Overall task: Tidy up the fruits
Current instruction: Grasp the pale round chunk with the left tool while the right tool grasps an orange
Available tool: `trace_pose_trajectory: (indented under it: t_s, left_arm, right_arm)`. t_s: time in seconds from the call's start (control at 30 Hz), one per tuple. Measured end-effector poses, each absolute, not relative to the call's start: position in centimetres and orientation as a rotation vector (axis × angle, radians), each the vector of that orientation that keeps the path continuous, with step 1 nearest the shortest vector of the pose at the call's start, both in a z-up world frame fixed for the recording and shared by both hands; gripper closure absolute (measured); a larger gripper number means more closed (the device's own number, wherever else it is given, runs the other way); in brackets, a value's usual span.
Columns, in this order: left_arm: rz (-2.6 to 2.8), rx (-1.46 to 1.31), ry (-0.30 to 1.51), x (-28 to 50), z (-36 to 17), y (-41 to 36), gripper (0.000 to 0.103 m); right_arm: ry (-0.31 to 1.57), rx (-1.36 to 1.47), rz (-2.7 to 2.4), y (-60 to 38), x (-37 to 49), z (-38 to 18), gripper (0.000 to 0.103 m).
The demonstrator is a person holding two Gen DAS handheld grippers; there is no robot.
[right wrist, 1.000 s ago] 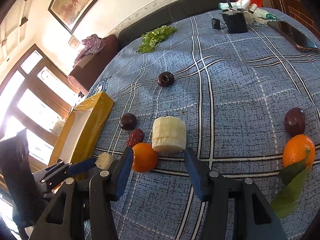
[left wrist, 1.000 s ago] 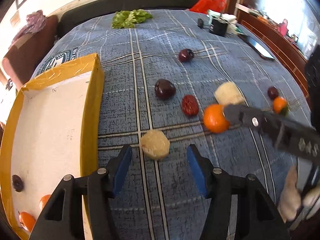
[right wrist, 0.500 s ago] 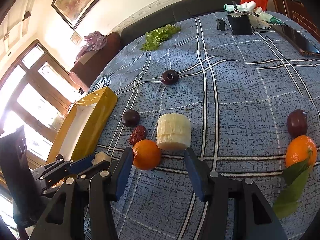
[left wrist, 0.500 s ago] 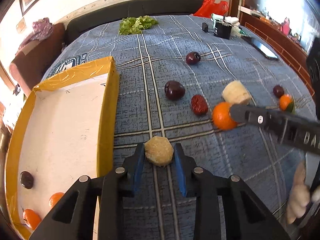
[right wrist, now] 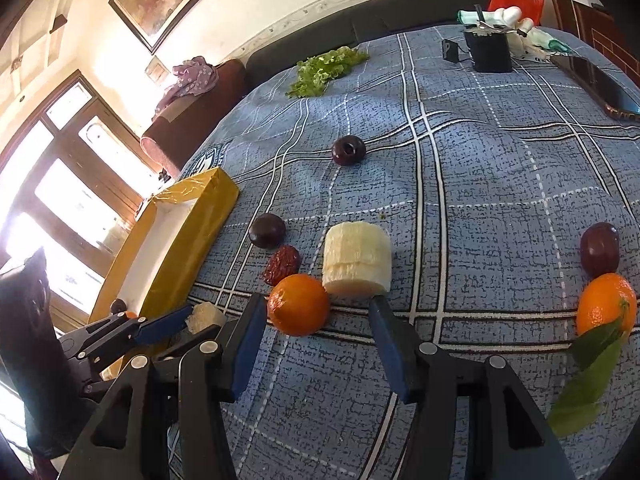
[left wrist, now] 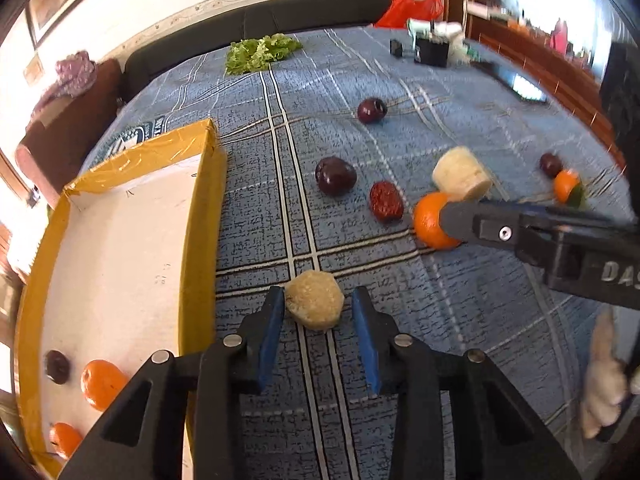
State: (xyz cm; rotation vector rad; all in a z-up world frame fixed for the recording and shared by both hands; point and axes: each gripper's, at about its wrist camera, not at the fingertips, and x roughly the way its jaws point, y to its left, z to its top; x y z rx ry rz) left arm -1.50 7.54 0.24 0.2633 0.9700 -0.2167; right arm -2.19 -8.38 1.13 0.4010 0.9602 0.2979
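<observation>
While both grippers gape: four plums, perhaps five, four oranges (left wrist: 434, 220), two pale chunks (left wrist: 314, 305).

Right claw (right wrist: 318, 322) spread wide, orange (right wrist: 298, 304) between blue fingers (right wrist: 249, 332), checked cloth (right wrist: 480, 184)

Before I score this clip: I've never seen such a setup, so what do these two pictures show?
No robot here: a person holds a two-finger gripper in each hand, each with a fisheye camera looking along its fingers. One picture is from the left gripper, the other from the right gripper. On the blue checked cloth lie dark plums, a red date, a white cylinder chunk and a leafy orange; the yellow box holds some fruit. The left gripper straddles a pale round chunk; whether it grips it is unclear. The right gripper is open, another orange between its jaws.
</observation>
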Motion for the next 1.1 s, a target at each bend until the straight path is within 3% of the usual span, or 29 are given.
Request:
trace_pose_trajectory:
  t_s: [0.5, 0.63, 1.1]
  left_arm:
    - [-0.255, 0.045, 0.887, -5.0, 4.3, 11.3, 0.075]
    - [-0.221, -0.017, 0.862, -6.3, 5.3, 14.2, 0.075]
    - [0.071, -0.233, 0.839, -10.4, 4.4, 29.2, 0.074]
  right_arm:
    - [0.967, 0.245, 0.273, -5.2, -1.9, 1.3, 0.046]
    - [0.976, 0.209, 0.207, -4.4, -1.7, 1.3, 0.065]
    - [0.916, 0.159, 0.356, 2.1, -6.5, 6.8, 0.064]
